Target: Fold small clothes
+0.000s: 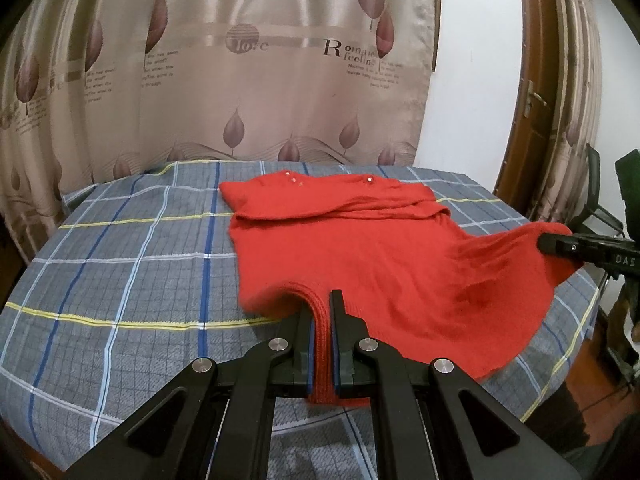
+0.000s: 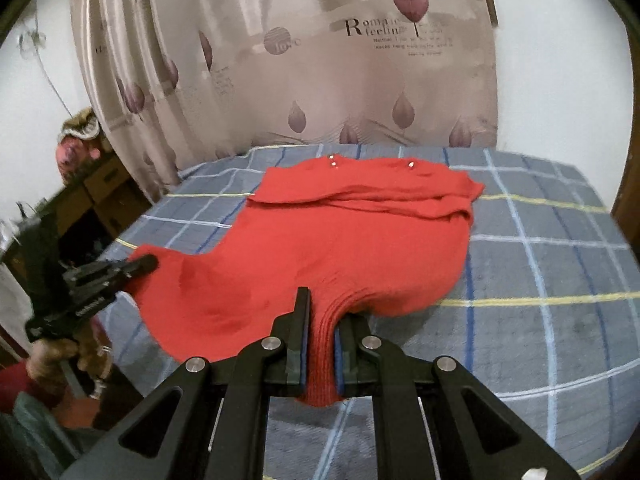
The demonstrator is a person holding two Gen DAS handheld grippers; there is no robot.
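Observation:
A small red knit sweater lies on the plaid bedcover, its far end folded over, with small shiny studs near the far edge. My left gripper is shut on the ribbed hem at one near corner and lifts it. My right gripper is shut on the ribbed hem at the other near corner. The right gripper shows in the left wrist view at the right, and the left gripper shows in the right wrist view at the left. The sweater is stretched between them.
A beige curtain with leaf prints hangs behind the bed. A brown door frame stands at the right. Shelves with clutter stand left of the bed. The bed's near edge drops to the floor.

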